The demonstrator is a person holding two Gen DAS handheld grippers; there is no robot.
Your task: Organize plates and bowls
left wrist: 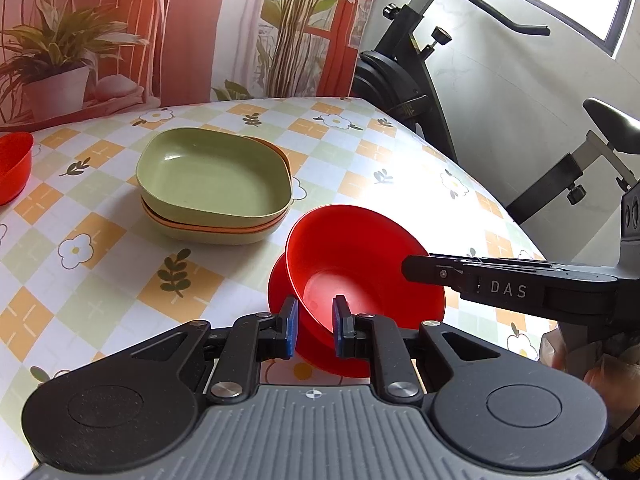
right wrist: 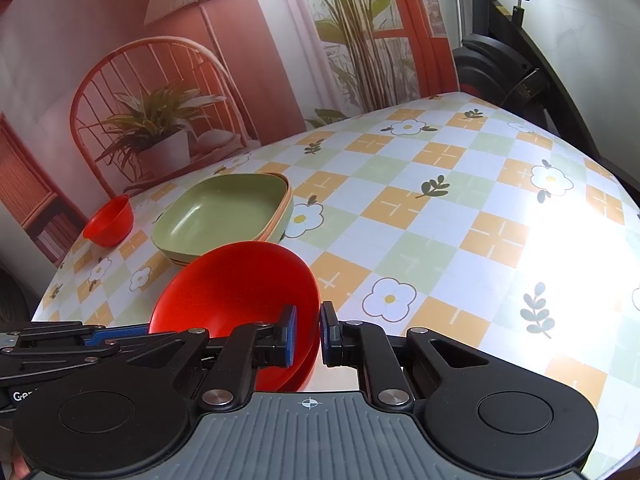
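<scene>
Two red bowls sit nested near the table's right edge. The upper red bowl is tilted inside the lower red bowl. My left gripper straddles the upper bowl's near wall, one blue pad inside and one outside, shut on it. My right gripper is shut on that bowl's rim from the right, and it shows as a black arm in the left wrist view. In the right wrist view the left gripper reaches in from the left.
A stack of square plates, green on top, stands further back on the checked flowered tablecloth. Another red bowl sits at the far left. An exercise bike stands beyond the table's right edge.
</scene>
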